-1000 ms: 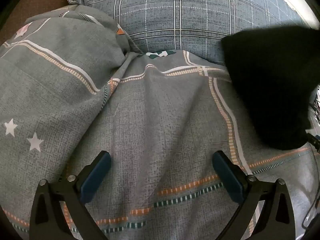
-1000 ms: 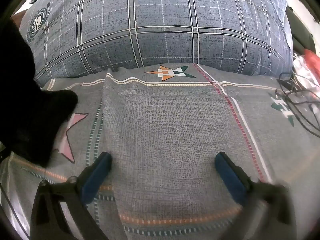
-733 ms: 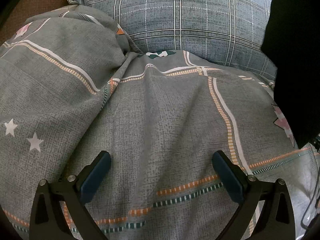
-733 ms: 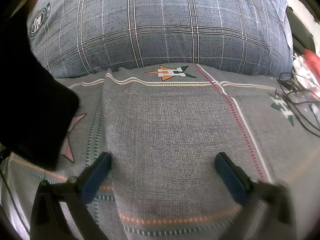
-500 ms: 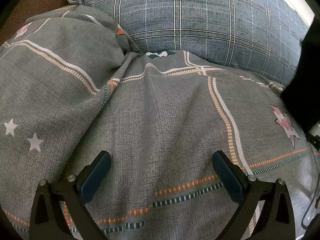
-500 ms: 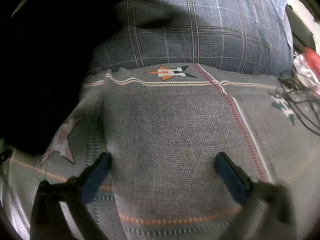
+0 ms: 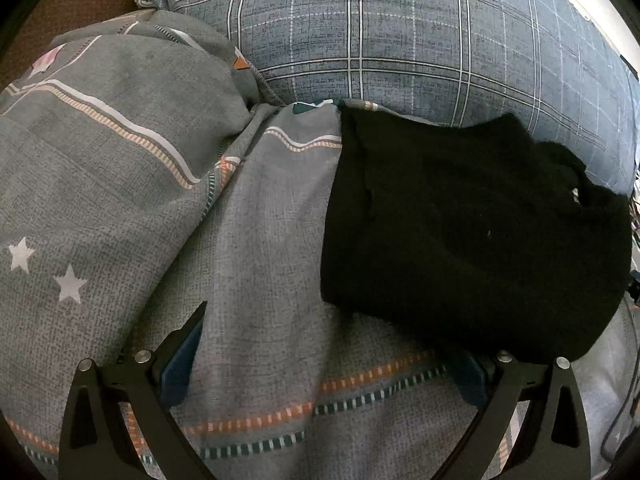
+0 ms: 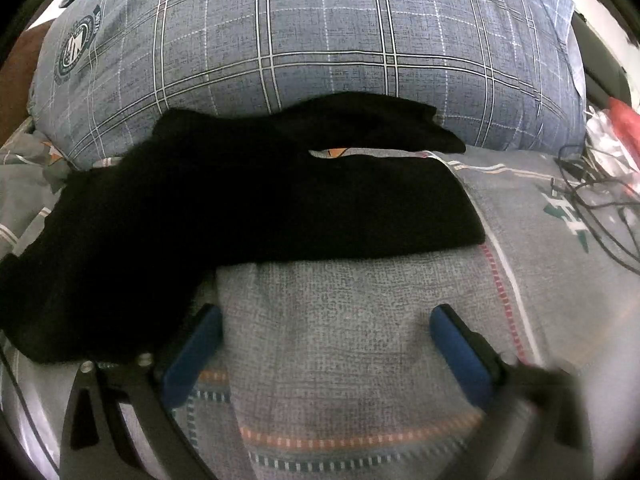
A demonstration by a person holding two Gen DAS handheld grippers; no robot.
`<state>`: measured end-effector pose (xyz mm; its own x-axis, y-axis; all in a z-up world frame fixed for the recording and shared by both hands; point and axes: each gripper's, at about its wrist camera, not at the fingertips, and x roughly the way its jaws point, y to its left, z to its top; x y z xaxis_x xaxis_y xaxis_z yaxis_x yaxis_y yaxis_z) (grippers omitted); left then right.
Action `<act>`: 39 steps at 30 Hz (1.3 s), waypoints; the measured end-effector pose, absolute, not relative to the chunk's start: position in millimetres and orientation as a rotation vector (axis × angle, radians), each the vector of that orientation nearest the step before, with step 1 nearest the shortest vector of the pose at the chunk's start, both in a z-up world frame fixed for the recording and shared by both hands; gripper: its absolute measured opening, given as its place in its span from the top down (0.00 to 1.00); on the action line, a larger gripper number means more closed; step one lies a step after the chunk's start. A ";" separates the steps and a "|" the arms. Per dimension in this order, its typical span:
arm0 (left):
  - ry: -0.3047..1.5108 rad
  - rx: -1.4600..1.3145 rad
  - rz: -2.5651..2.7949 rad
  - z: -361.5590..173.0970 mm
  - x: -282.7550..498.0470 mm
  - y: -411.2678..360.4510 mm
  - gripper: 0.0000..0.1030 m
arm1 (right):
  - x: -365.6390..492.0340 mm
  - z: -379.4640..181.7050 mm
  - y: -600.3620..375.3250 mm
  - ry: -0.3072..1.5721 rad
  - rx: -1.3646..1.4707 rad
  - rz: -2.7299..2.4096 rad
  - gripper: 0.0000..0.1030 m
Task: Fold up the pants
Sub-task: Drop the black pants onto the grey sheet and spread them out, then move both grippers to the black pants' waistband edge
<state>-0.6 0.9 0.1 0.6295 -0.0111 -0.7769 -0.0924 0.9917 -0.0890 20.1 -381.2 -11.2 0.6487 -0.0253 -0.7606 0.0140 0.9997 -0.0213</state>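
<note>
- Left wrist view: our left gripper (image 7: 324, 354) has its jaws spread wide with nothing between them; its right fingertip is hidden under the near edge of the black pants (image 7: 472, 232).
- Right wrist view: our right gripper (image 8: 325, 340) likewise stands apart and empty, its left finger just beside the hanging lower part of the pants (image 8: 240, 208).
- We note the pants lie loose across the grey patterned bedspread (image 7: 260, 280), their far edge against the plaid pillow (image 8: 320, 32). They are rumpled and uneven, one part doubled over with a gap showing the cover beneath.
- We judge both tools are held low and wide so that each can take a separate edge of the garment; no grasp is yet made.
- We judge folding has not properly begun: the cloth first needs spreading flat.
- Cables (image 8: 592, 200) lie to the right on the bedspread, well apart from the garment; we flag them as a snag risk if the right tool sweeps outward.
- A bunched fold of bedspread (image 7: 112, 128) at left limits flat working area.
</note>
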 end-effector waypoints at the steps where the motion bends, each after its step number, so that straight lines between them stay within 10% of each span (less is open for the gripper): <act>1: 0.890 -0.123 0.048 0.0 0.3 0.3 0.01 | 20.8 -10.3 -379.6 0.865 -0.015 -0.023 0.00; 19: 0.935 -0.110 0.052 4.6 2.9 -0.4 0.01 | 20.7 -11.6 -379.7 0.866 -0.018 -0.023 0.00; 23: 0.919 -0.094 0.122 17.6 -8.7 -7.8 0.18 | 16.8 -6.7 -380.0 0.860 -0.035 -0.015 0.00; 39: 0.748 -0.082 0.011 83.6 -77.8 -61.4 0.13 | -41.6 51.4 -352.9 0.749 -0.031 0.080 0.00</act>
<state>-77.8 -61.4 83.6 0.7329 -0.0194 -0.6800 -0.0393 0.9967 -0.0709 -41.6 -352.9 51.4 0.7296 0.0615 -0.6811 -0.0838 0.9965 0.0002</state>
